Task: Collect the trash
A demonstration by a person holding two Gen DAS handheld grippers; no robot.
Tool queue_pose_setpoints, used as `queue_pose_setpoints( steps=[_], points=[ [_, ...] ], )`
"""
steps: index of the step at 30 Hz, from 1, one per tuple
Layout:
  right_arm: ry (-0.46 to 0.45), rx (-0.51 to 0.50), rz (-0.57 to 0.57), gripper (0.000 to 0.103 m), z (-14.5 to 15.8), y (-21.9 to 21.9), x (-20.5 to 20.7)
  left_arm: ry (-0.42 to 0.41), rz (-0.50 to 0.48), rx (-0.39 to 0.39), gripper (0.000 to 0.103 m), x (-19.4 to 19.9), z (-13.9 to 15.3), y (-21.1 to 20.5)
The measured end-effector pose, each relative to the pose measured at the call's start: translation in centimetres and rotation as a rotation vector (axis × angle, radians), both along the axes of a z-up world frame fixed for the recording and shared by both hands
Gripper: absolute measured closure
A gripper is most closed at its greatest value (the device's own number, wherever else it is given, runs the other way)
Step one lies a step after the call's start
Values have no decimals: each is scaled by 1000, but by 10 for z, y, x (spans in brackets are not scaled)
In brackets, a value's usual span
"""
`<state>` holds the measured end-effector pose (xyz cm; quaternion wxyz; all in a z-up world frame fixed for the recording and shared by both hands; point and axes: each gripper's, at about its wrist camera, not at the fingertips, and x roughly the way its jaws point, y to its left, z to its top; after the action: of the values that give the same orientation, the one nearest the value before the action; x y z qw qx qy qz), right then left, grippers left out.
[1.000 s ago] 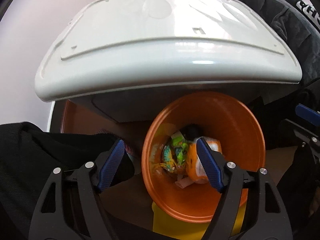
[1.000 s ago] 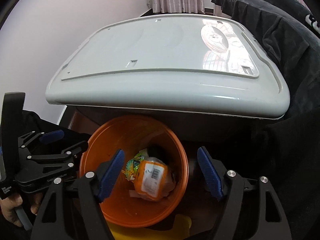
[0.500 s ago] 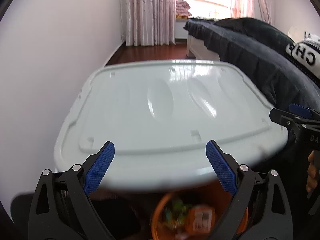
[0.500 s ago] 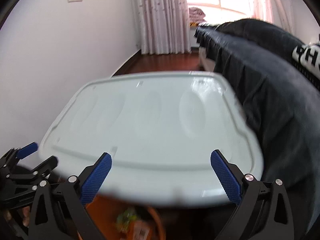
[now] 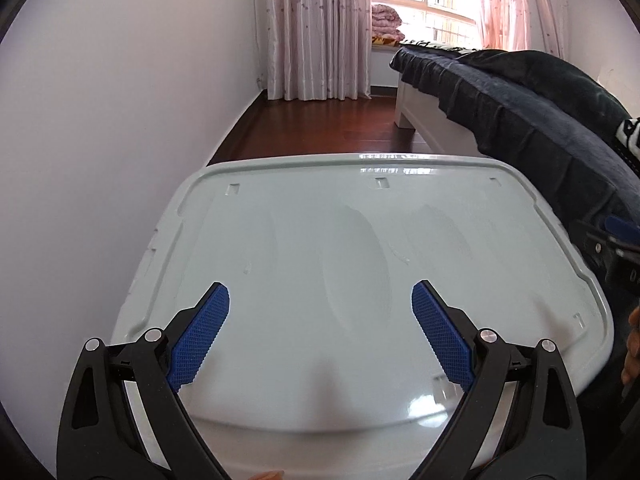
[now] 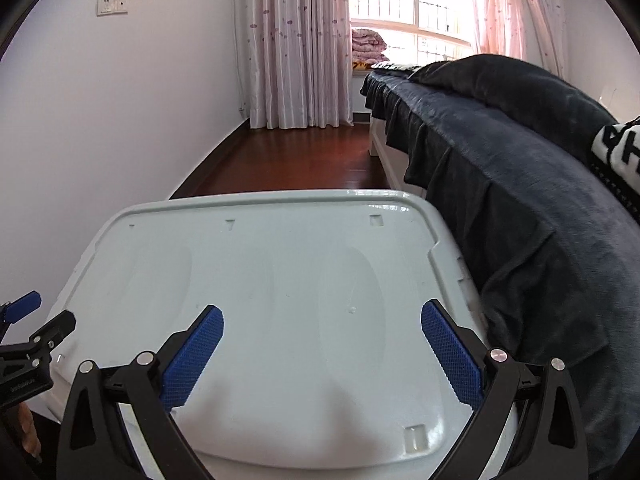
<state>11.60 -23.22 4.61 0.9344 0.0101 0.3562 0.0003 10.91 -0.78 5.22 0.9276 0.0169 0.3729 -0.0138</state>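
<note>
Left gripper (image 5: 320, 334) jaws spread wide, nothing between them, above the white lid (image 5: 360, 240). Right gripper (image 6: 322, 354) same: wide apart, empty, over lid.

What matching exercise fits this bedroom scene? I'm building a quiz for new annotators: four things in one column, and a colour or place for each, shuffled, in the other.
Things:
1. lid
2. bed cover
3. curtain
4. wall switch

Descriptions:
A. dark blue-grey, draped down the bed's side
B. high on the white wall, left of the curtain
C. pale grey-white plastic, under both open grippers
D. pinkish, hanging to the floor by the window

Pairs: 1-C, 2-A, 3-D, 4-B
</note>
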Motion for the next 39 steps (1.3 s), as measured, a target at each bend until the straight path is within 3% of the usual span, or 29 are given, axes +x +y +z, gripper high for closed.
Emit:
queue_pose_setpoints(
  steps=[23, 33, 39],
  points=[
    [36, -6, -14, 5, -21, 19, 9, 14, 43, 1, 13, 15, -17, 3],
    [48, -11, -14, 5, -24, 20, 10, 6, 76, -95, 13, 15, -17, 17],
    [44, -28, -16, 5, -26, 21, 10, -8, 93, -29, 13, 12, -15, 13]
  ],
)
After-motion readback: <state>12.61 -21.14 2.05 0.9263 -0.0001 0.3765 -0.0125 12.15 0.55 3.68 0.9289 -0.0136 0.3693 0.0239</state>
